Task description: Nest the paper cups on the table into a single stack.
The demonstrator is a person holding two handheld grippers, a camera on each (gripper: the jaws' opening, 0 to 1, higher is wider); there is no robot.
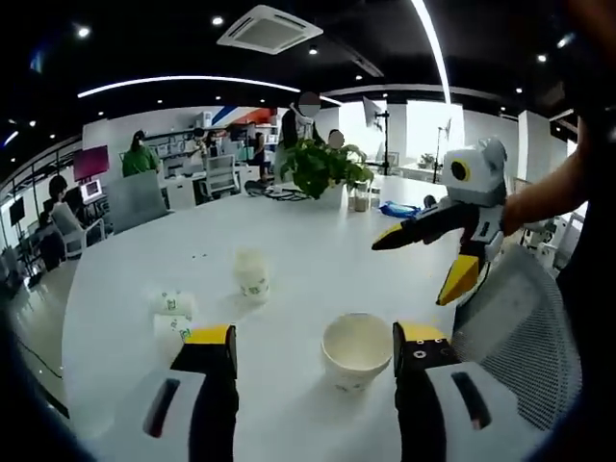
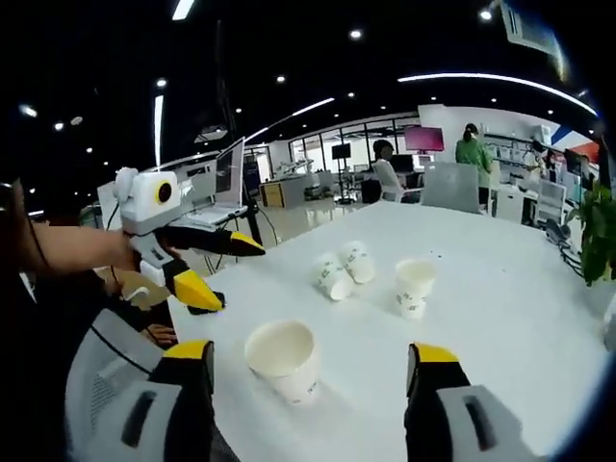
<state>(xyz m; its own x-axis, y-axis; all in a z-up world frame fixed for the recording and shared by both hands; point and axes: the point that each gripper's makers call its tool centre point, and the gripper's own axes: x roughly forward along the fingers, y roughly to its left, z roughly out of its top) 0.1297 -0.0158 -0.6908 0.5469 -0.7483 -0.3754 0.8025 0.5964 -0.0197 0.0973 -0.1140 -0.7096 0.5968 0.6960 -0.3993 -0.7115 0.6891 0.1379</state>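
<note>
An upright white paper cup (image 1: 356, 351) (image 2: 282, 358) stands on the white table (image 1: 318, 241) (image 2: 500, 318), just ahead of both pairs of jaws and touched by neither. Farther off stands a second upright cup (image 1: 252, 274) (image 2: 414, 286). Two more cups (image 1: 173, 316) (image 2: 345, 269) lie on their sides next to each other. My left gripper (image 1: 316, 342) (image 2: 234, 274) is open, with nothing held. My right gripper (image 2: 310, 356) (image 1: 414, 269) is open too, hovering over the table's edge.
A potted plant (image 1: 322, 168), a jar and a blue item stand at the table's far side. A grey mesh chair back (image 1: 520, 308) (image 2: 96, 375) is close beside the table edge. People sit at desks in the office behind.
</note>
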